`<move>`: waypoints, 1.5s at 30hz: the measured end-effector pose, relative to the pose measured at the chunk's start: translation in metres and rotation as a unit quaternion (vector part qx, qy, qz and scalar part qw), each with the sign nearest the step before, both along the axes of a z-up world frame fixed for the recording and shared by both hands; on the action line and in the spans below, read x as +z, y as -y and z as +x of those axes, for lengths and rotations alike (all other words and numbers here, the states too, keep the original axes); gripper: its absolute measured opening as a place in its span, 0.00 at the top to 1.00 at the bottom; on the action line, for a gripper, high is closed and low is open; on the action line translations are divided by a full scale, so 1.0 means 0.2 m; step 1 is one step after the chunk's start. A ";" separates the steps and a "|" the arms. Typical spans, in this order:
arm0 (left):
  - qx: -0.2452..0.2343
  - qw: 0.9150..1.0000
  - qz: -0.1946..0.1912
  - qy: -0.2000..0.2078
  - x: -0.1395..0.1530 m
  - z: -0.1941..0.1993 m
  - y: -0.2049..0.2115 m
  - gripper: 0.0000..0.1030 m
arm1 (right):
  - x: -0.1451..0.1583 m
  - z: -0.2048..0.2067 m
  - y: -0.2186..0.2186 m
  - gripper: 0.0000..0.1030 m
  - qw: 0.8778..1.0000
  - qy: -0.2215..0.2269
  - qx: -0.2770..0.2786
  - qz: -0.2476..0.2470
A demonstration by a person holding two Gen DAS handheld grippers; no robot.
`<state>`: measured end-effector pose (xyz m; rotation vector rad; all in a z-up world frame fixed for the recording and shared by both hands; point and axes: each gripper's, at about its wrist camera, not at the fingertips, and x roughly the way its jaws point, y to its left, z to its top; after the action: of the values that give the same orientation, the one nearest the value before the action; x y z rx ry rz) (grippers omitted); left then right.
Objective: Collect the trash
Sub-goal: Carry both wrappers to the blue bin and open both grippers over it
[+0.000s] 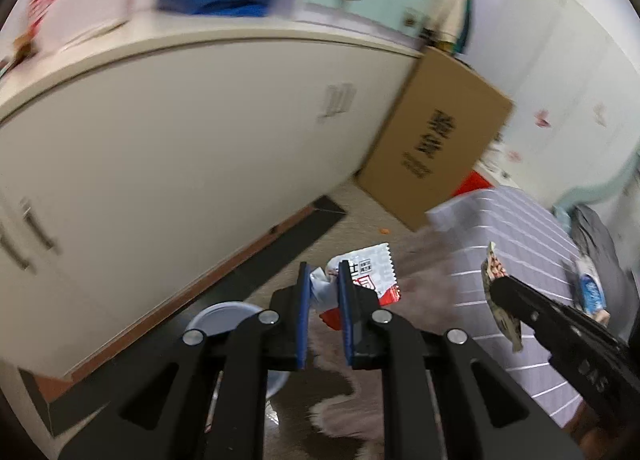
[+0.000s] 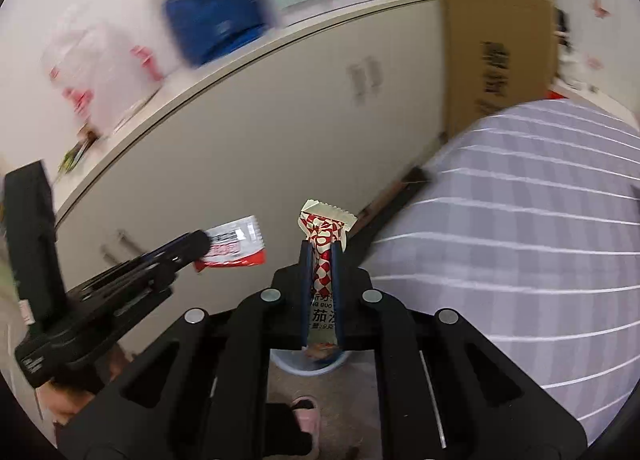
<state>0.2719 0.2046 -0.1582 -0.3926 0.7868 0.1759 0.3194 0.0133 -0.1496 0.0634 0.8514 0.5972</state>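
In the left wrist view, a red and white wrapper (image 1: 362,280) is pinched by the left gripper (image 1: 324,280) above the floor, with a pale bin (image 1: 218,318) just below, seemingly for dropping. In the right wrist view, a checkered wrapper (image 2: 325,240) is clamped upright by the right gripper (image 2: 323,256), directly over the bin.

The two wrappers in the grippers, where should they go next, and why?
Probably carry both over the pale blue bin on the floor below and let go there. The left gripper is shut on a red and white wrapper, and the right gripper is shut on a red checked wrapper. Both hang in the air, so nothing is binned yet.
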 end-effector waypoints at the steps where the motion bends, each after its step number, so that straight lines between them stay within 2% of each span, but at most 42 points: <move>1: 0.015 1.000 0.001 -0.009 -0.04 -0.03 -0.08 0.88 | -0.03 -0.02 -0.08 0.91 1.000 -0.004 0.011 -0.003; 6: 0.065 0.997 -0.009 -0.040 -0.23 -0.14 -0.34 0.88 | -0.19 -0.08 -0.37 0.91 0.998 -0.037 0.047 0.000; 10: 0.095 0.994 -0.013 -0.060 -0.35 -0.16 -0.46 0.87 | -0.38 -0.06 -0.51 0.88 0.995 -0.084 0.048 0.010; 12: 0.101 0.992 -0.019 -0.070 -0.42 -0.16 -0.50 0.87 | -0.45 -0.05 -0.56 0.87 0.995 -0.087 0.049 0.005; 13: 0.104 0.991 -0.022 -0.077 -0.45 -0.16 -0.52 0.87 | -0.50 -0.04 -0.58 0.85 0.995 -0.092 0.047 0.000; 14: 0.104 0.991 -0.023 -0.082 -0.48 -0.16 -0.53 0.87 | -0.53 -0.03 -0.59 0.77 0.994 -0.100 0.042 -0.004; 15: 0.104 0.990 -0.024 -0.088 -0.51 -0.15 -0.54 0.87 | -0.57 -0.02 -0.59 0.74 0.993 -0.109 0.038 -0.005; 19: 0.095 0.990 -0.026 -0.104 -0.60 -0.15 -0.52 0.87 | -0.65 -0.02 -0.61 0.60 0.994 -0.104 0.029 -0.028; 32: 0.065 0.988 -0.029 -0.139 -0.75 -0.09 -0.40 0.87 | -0.79 -0.09 -0.58 0.51 0.993 -0.092 0.029 -0.071; 43: 0.055 0.987 -0.039 -0.143 -0.74 0.01 -0.37 0.86 | -0.75 -0.09 -0.47 0.48 0.996 -0.067 -0.005 -0.061; 44: 0.055 0.988 -0.044 -0.138 -0.73 0.01 -0.36 0.83 | -0.74 -0.08 -0.45 0.48 0.996 -0.066 -0.008 -0.059; 45: 0.054 0.989 -0.051 -0.131 -0.72 0.02 -0.36 0.73 | -0.74 -0.08 -0.44 0.48 0.996 -0.063 -0.012 -0.057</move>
<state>0.2754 0.2770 -0.3018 -0.5165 1.0378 0.2945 0.3036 0.1015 -0.2968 0.0076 1.0054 0.5253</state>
